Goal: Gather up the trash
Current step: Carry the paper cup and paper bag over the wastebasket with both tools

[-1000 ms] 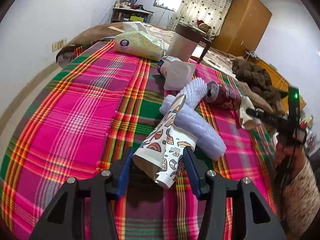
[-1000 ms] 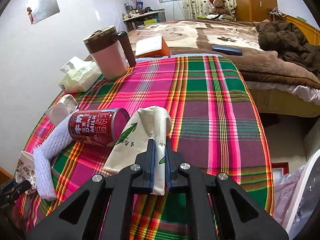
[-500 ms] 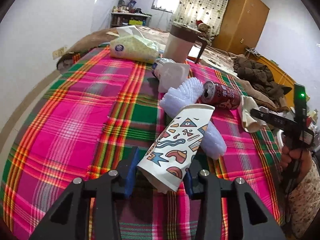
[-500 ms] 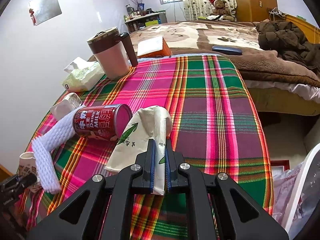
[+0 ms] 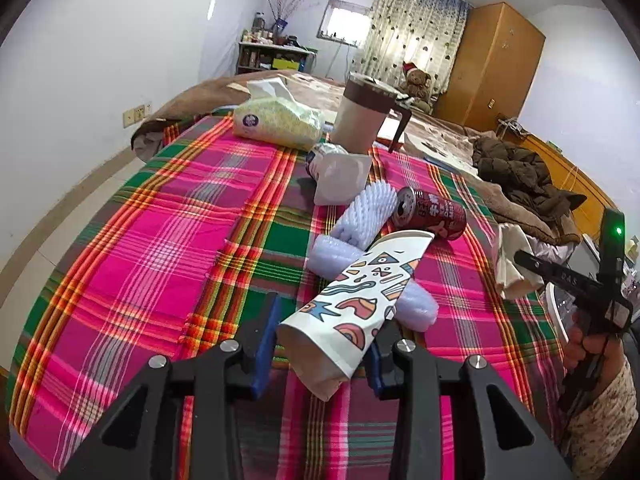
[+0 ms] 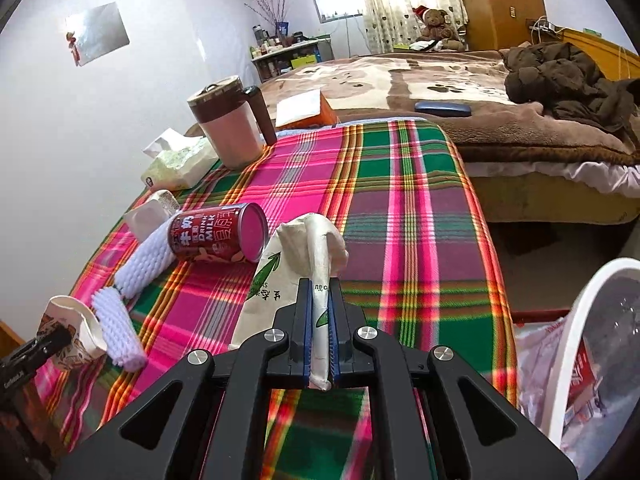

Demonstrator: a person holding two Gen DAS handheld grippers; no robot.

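A patterned paper cup (image 5: 360,292), squashed flat, hangs tilted above the plaid table between the blue pads of my left gripper (image 5: 328,320). Its jaws are closing and press on the cup. The same cup (image 6: 76,328) shows at the far left of the right wrist view. My right gripper (image 6: 319,286) is shut on a folded edge of a cream paper bag (image 6: 304,248) with green print, raised off the cloth. A red milk can (image 5: 434,212) lies on its side beside white foam sleeves (image 5: 360,216).
A tissue pack (image 5: 276,120), a brown-lidded mug (image 5: 364,116) and a white wrapper (image 5: 340,176) stand at the table's far end. A white bin (image 6: 580,320) with a plastic liner stands off the table's right edge. A bed lies beyond.
My left gripper closed on the paper cup, flattened it and raised it off the cloth. My right gripper drew back a little with the paper bag, away from the can.
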